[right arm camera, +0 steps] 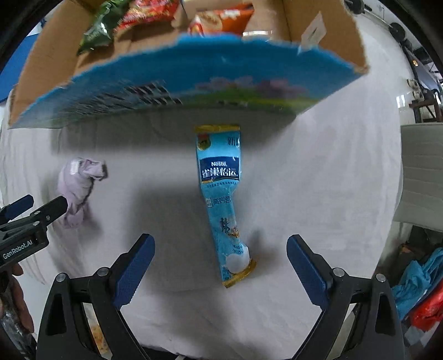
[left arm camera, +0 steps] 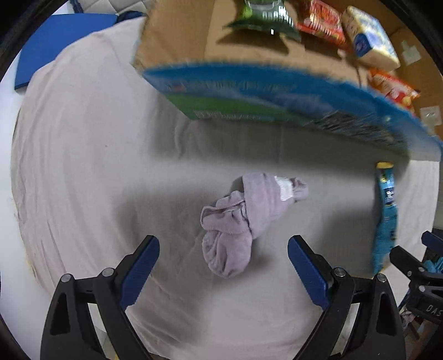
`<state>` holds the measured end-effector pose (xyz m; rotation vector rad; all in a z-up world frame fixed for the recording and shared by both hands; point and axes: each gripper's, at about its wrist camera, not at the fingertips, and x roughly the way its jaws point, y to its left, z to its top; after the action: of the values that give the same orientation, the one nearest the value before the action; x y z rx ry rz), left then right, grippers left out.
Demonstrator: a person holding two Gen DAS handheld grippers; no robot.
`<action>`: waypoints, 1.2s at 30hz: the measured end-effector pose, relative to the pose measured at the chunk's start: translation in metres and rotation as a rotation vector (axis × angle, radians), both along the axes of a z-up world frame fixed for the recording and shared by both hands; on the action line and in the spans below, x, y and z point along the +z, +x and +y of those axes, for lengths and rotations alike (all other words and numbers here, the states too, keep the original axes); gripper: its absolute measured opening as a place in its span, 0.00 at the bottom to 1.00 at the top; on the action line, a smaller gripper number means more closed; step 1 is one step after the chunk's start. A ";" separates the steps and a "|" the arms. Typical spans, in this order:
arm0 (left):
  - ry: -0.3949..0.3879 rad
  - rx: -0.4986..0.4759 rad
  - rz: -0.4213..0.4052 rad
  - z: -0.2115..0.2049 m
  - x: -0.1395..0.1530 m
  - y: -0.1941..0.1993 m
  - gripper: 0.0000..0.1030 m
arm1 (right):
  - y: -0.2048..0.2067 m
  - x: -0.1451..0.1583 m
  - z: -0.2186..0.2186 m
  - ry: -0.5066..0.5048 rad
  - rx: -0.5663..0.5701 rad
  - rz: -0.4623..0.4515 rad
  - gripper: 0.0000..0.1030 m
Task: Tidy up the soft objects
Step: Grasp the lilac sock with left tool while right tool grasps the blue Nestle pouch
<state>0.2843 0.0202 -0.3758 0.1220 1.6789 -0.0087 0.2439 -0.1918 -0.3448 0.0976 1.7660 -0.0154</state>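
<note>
A rolled lilac cloth (left arm camera: pixel 235 221) lies on the white sheet, just ahead of my left gripper (left arm camera: pixel 223 249), which is open and empty with the cloth's near end between its fingers. The cloth also shows in the right wrist view (right arm camera: pixel 79 188) at the left. A light blue Nestle pouch (right arm camera: pixel 224 199) lies lengthwise on the sheet, its near end between the fingers of my right gripper (right arm camera: pixel 220 247), which is open and empty. The pouch shows edge-on at the right of the left wrist view (left arm camera: pixel 386 218).
A cardboard box (left arm camera: pixel 249 80) with a blue printed front wall stands at the back; it also shows in the right wrist view (right arm camera: pixel 193 83). It holds several snack bags (left arm camera: pixel 321 22). A blue pad (left arm camera: pixel 52 47) lies far left. The left gripper's body (right arm camera: pixel 25 221) shows at the right view's left edge.
</note>
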 end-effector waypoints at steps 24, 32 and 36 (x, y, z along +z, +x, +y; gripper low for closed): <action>-0.071 -0.052 0.076 -0.008 -0.055 0.003 0.35 | -0.020 -0.059 -0.003 -0.068 -0.056 0.047 0.39; -0.096 -0.004 0.057 -0.005 -0.050 -0.021 0.31 | -0.037 -0.055 -0.007 -0.037 -0.060 0.045 0.20; -0.119 0.016 0.054 0.000 -0.047 -0.037 0.31 | -0.048 -0.055 -0.009 -0.009 -0.058 0.047 0.19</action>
<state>0.2471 0.0205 -0.4225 0.0196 1.7289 -0.1004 0.1957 -0.2011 -0.4000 0.1436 1.8097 -0.0683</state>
